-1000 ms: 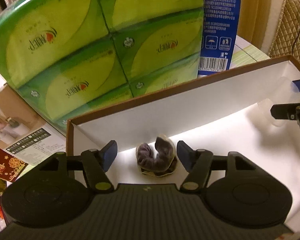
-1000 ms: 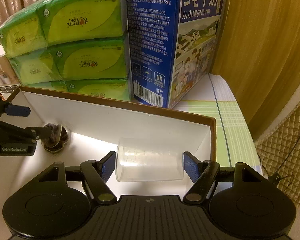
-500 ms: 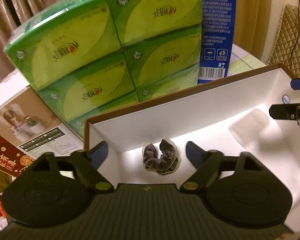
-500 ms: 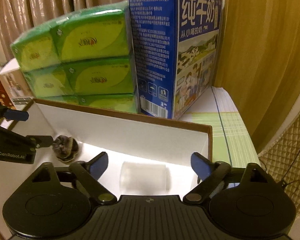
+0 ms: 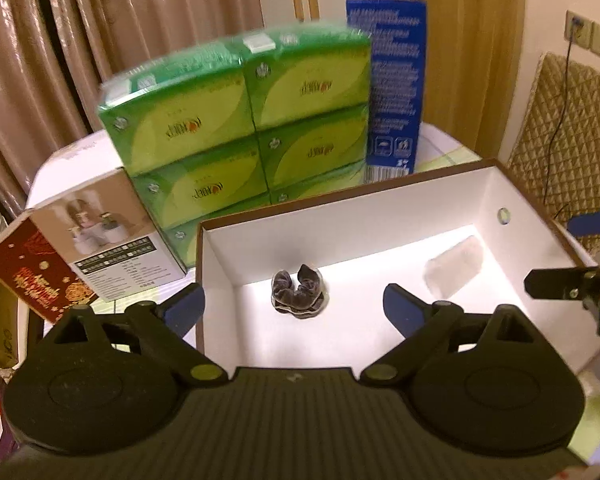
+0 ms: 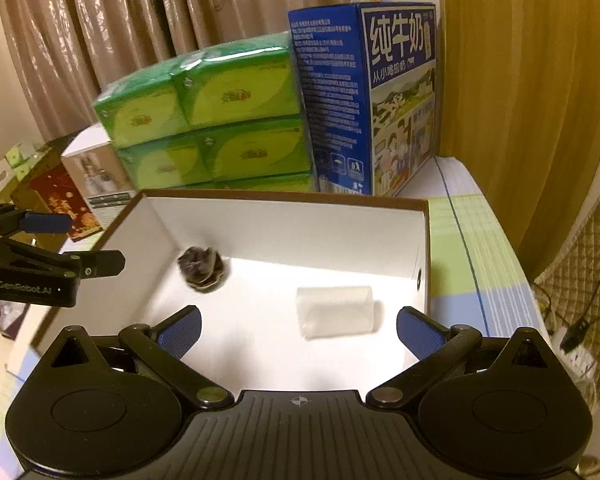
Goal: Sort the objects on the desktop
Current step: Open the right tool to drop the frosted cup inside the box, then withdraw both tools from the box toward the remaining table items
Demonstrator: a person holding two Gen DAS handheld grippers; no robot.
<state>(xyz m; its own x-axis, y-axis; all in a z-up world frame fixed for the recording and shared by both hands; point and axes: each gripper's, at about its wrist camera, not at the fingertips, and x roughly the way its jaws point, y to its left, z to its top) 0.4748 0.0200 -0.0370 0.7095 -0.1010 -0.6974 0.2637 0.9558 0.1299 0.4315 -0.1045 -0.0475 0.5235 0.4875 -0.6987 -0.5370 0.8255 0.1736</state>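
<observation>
Both jaws have just opened wide and pulled back, empty. The dark scrunchie [image 5: 298, 293] and clear cup [image 6: 335, 312] now lie released inside the white box [image 6: 300, 224], apparently sorted

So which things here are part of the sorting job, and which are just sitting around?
Part of the job:
- white box
- dark scrunchie, in the box
- clear plastic cup, on its side in the box

Just lying about:
- green tissue packs
- blue milk carton
- red gift box
- curtains

Both wrist views downward over shared box [image 5: 340, 216]
</observation>
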